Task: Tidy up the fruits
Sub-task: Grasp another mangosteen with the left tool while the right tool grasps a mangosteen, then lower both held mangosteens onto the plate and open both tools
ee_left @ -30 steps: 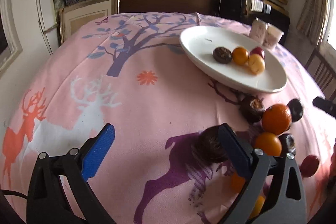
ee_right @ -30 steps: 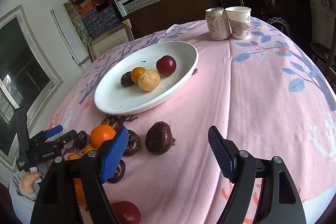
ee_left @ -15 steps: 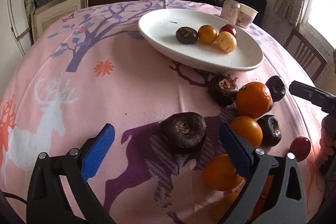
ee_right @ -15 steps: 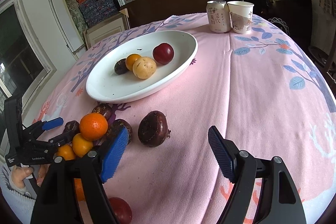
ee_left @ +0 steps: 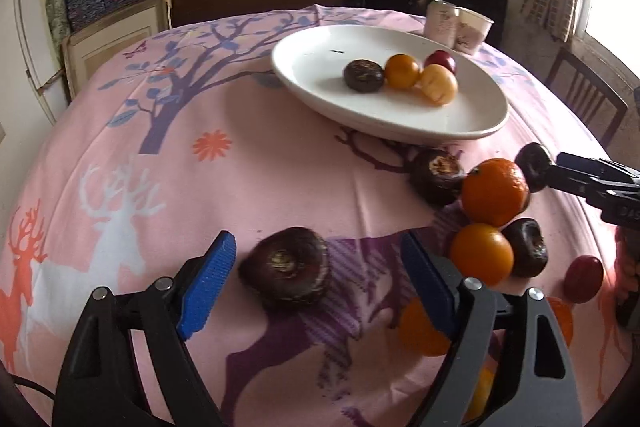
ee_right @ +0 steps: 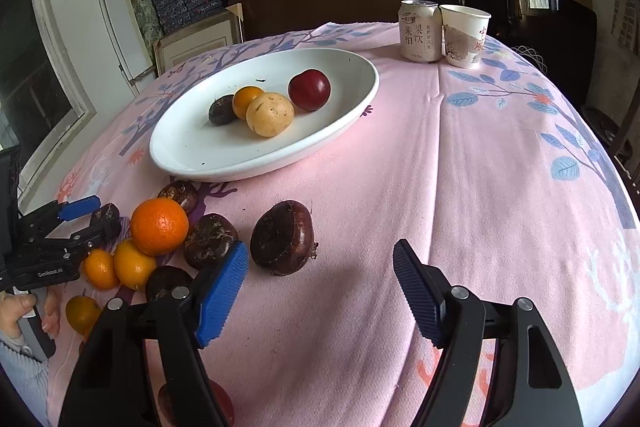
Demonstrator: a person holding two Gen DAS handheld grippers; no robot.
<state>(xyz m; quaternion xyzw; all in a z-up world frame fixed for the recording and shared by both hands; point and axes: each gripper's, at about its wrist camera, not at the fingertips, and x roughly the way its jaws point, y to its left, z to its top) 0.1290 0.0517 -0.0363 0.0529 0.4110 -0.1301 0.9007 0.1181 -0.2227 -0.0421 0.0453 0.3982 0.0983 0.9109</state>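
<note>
Left wrist view: your left gripper (ee_left: 316, 275) hangs over the pink tablecloth (ee_left: 248, 183) with 1 dark water chestnut (ee_left: 286, 273) lying between its 2 blue pads. The jaws are closing, but neither pad touches it, so nothing is gripped. Farther back, the white plate (ee_left: 320, 67) holds 4 fruits: 1 dark chestnut, 1 small orange, 1 yellow fruit and 1 red plum. To the right of your gripper lies a loose pile on the cloth: 3 more dark chestnuts, 1 large orange (ee_left: 495, 191), several smaller oranges partly hidden by the jaw, and 1 red plum (ee_left: 583, 279). The tip of your right gripper enters from the right edge, near the pile.

Right wrist view: your right gripper (ee_right: 320, 285) points at another dark chestnut (ee_right: 285, 237) that sits just ahead of the pads, not between them. These jaws are closing too, with only bare cloth between them. The same plate (ee_right: 192, 155) with its 4 fruits lies beyond. 1 can (ee_right: 419, 31) and 1 paper cup (ee_right: 464, 35) stand touching at the far edge. At left, your left gripper (ee_right: 86, 213) reaches in beside the pile.
</note>
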